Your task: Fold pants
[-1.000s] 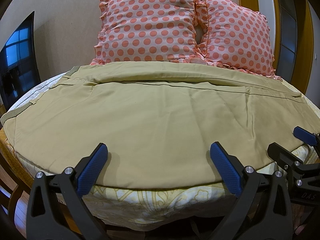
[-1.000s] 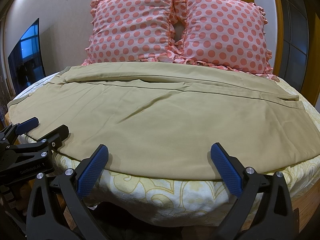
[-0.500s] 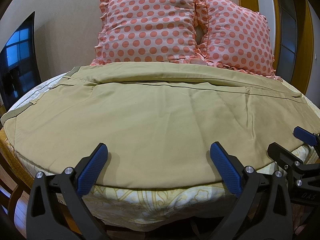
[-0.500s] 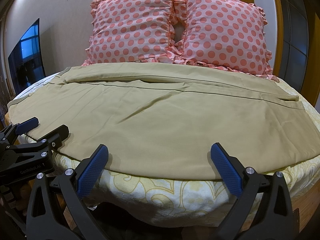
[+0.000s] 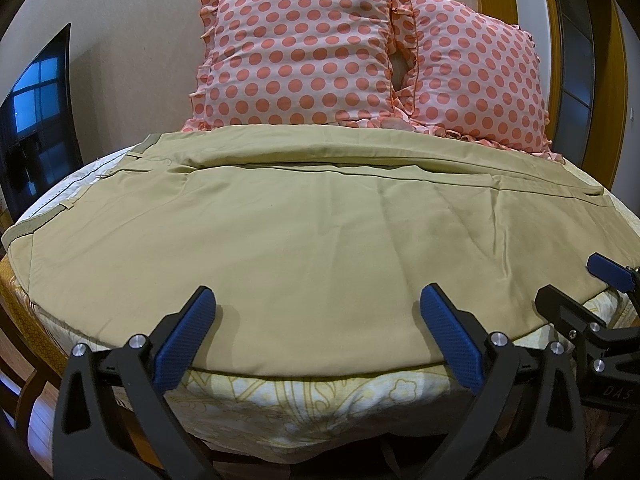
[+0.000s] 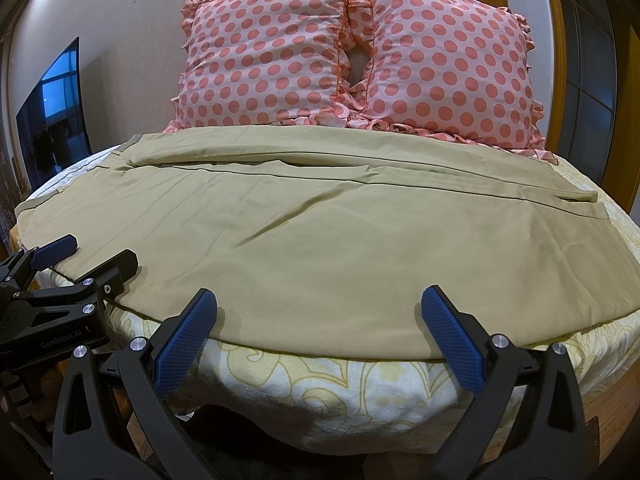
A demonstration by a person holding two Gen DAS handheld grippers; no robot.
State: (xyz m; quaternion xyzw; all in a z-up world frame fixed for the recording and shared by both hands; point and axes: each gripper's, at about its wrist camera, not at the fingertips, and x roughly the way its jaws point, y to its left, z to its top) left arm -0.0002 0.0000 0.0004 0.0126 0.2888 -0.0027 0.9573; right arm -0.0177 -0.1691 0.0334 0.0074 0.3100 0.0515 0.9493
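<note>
Left hand-held gripper (image 6: pixel 86 252) body, right wrist view: "GenRoboLAI", small white print.
Right hand-held gripper (image 5: pixel 576 280) body, left wrist view: "DAS", partly cut off.

The pants (image 5: pixel 304 240) are soft, matt tan cloth with a few small wrinkles, and they lie on a bed sheet (image 6: pixel 320 388) of pale cloth with yellow swirls printed on it. The two pillows (image 5: pixel 296 56) are thin pink cloth with orange dots and frilly edges, and the door frame (image 5: pixel 492 4) behind them looks like shiny yellow wood, though it is hard to be sure at the bent edge of the view. The left gripper (image 5: pixel 316 328) and the right gripper (image 6: pixel 320 328) are matt black plastic with shiny silver metal screws, and their blue pads (image 6: pixel 184 344) look bumpy and rubbery.
</note>
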